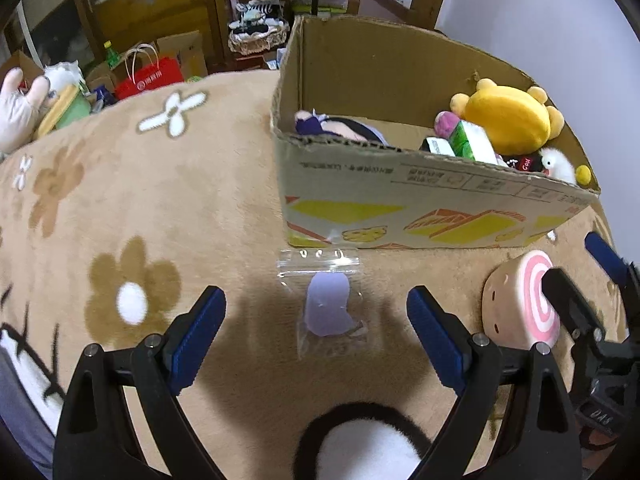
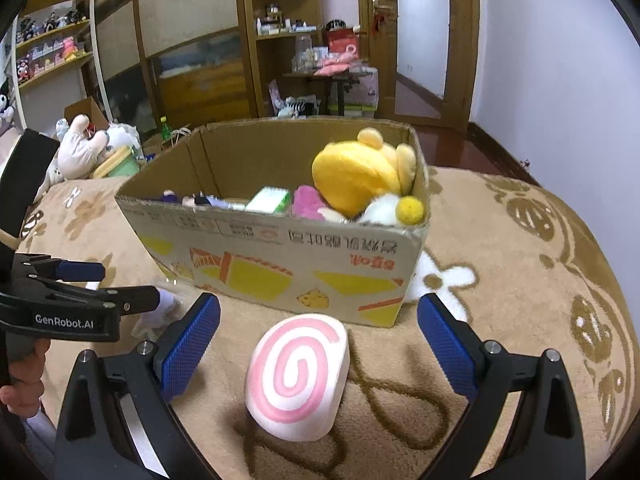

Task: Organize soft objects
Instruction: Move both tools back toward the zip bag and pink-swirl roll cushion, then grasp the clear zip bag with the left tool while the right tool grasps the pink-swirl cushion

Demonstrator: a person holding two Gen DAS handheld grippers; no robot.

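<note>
Right now both tools are spread wide and empty. The left hand-held gripper (image 1: 316, 336) brackets a clear zip bag with a lilac soft piece (image 1: 326, 308) lying flat on the flower-print blanket (image 1: 160, 200), just short of the cardboard box (image 1: 400, 208). The right hand-held gripper (image 2: 320, 340) frames the pink swirl roll squishy (image 2: 298, 374), which stands on edge near the box's front wall.

The likeliest trouble is the bag: it is thin, slick and flat on plush pile, so fingers closing level may skid over the film or pinch blanket with it. The roll looks easy to crush or tip if squeezed off-centre. With the two tools so near, a careless lift could knock them together, and the box already holds a yellow plush (image 2: 356, 176) near its rim.
</note>
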